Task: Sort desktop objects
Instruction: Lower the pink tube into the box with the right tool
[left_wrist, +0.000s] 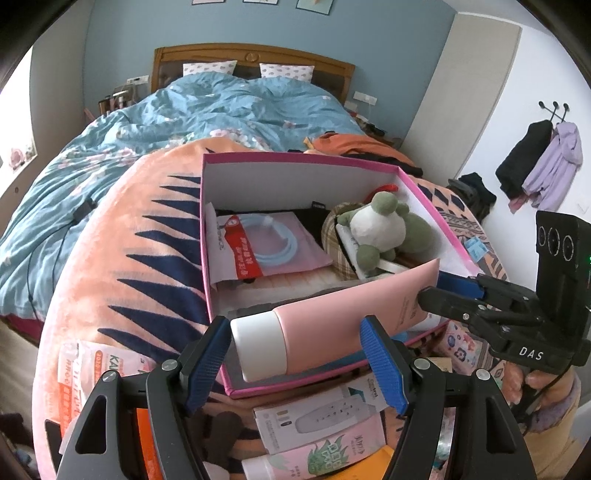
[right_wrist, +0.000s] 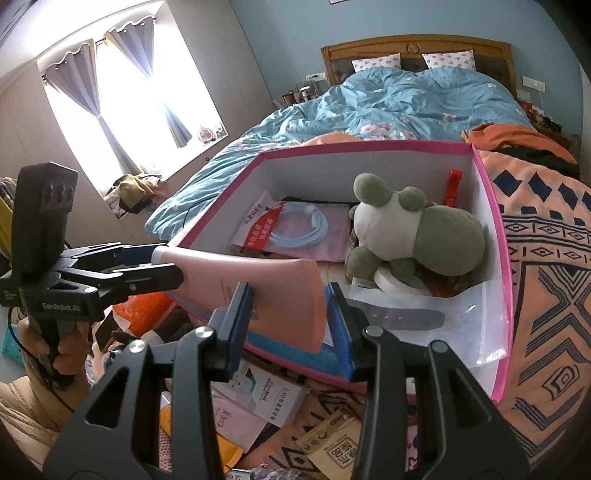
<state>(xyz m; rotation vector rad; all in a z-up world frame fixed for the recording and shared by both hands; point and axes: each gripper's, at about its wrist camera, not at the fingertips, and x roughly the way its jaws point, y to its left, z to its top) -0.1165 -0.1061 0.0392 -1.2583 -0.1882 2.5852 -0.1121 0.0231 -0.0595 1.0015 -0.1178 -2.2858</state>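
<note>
A pink tube (left_wrist: 332, 321) with a white cap (left_wrist: 258, 347) hangs over the near wall of a pink-rimmed box (left_wrist: 295, 157). My left gripper (left_wrist: 293, 328) is shut on the cap end, its blue pads on either side. My right gripper (left_wrist: 432, 291) is shut on the flat crimped end. The right wrist view has that flat end of the tube (right_wrist: 280, 291) between my right gripper's (right_wrist: 290, 295) pads. There my left gripper (right_wrist: 162, 264) clamps the cap end from the left. The box (right_wrist: 369, 146) holds a green and white plush frog (right_wrist: 417, 229), a bagged blue cable (right_wrist: 295, 225) and a tape roll (right_wrist: 399, 282).
The box stands on an orange patterned blanket (left_wrist: 122, 258) on a bed with a blue quilt (left_wrist: 221, 107). Loose packages lie in front of the box, among them a white carton (left_wrist: 321, 413) and an aloe-printed tube (left_wrist: 325, 454). A hand (right_wrist: 40, 343) holds the left gripper's handle.
</note>
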